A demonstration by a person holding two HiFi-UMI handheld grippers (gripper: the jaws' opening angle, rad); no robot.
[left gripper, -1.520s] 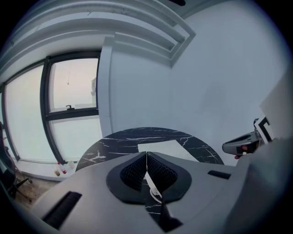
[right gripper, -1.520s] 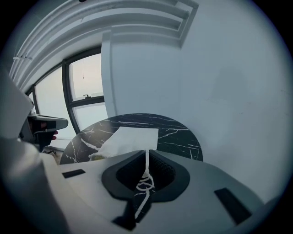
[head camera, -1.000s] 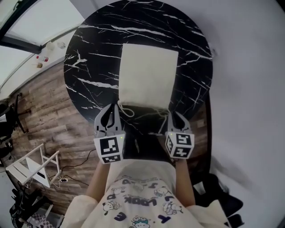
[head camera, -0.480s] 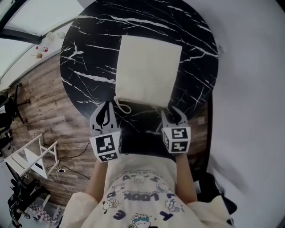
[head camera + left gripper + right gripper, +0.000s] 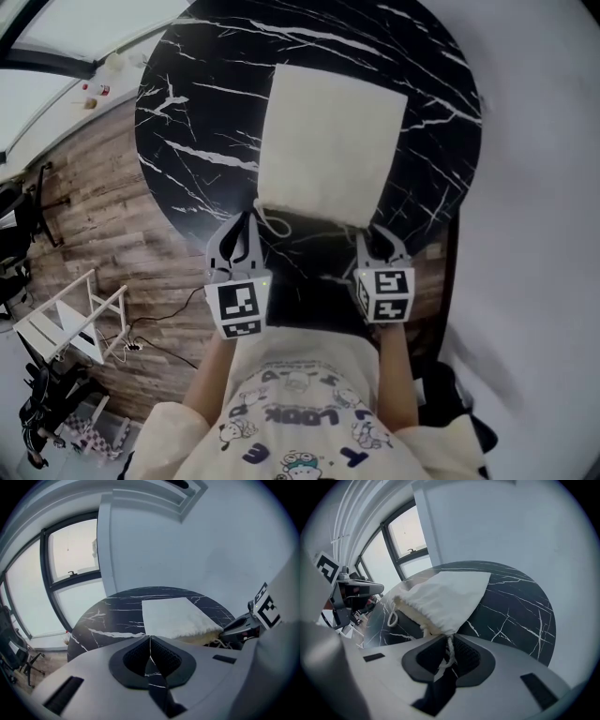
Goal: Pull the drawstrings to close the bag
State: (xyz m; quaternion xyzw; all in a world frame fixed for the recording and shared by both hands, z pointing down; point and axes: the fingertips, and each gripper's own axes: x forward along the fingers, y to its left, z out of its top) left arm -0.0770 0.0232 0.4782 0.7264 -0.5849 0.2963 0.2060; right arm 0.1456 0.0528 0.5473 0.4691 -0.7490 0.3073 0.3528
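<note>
A cream drawstring bag [image 5: 330, 141] lies flat on the round black marble table [image 5: 187, 112], its gathered mouth toward me. My right gripper [image 5: 375, 240] sits at the mouth's right corner. Its jaws have just been closing, and in the right gripper view the white drawstring cord [image 5: 449, 651] runs between the pads from the bag [image 5: 440, 597]. My left gripper [image 5: 247, 219] is at the left corner, shut with nothing visible between its jaws [image 5: 150, 644]. The left cord loop [image 5: 276, 224] lies loose beside it, and the bag [image 5: 173, 616] is just ahead.
The table's near edge is right under both grippers. Wooden floor [image 5: 94, 216] lies to the left, with a white rack [image 5: 66, 328] and a cable on it. A pale wall runs along the right, and large windows [image 5: 70, 573] stand behind the table.
Both grippers have sunk a little at the bag's near edge. The bag sits slightly further right in the head view.
</note>
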